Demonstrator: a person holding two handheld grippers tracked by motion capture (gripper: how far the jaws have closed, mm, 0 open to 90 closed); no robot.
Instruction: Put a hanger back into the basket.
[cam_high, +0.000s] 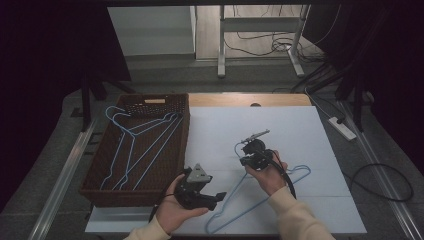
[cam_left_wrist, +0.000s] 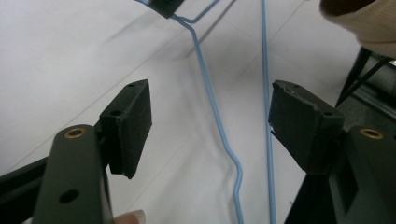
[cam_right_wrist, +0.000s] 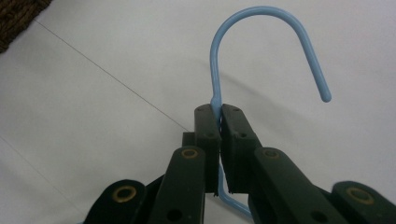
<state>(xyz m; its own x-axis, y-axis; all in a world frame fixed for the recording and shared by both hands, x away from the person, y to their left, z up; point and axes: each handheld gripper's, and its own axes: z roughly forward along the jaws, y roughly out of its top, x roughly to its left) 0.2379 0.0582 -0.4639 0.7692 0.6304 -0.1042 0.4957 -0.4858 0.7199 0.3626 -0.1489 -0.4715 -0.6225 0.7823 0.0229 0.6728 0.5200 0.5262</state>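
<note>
Three blue wire hangers (cam_high: 260, 192), one wicker basket (cam_high: 176, 150), two tongs (cam_high: 216, 196)

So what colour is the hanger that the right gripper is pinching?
Light blue. The hanger shows best in the right gripper view, its neck clamped in the right gripper.

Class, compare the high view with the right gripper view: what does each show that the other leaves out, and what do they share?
High view alone: two blue hangers lying in the wicker basket, the left tongs held open near the table hanger's lower bar, and both hands. Right gripper view alone: close detail of the right tongs shut on the hanger's neck just below its hook. Shared: the blue hanger on the white table, held by the right tongs, and a corner of the basket.
</note>
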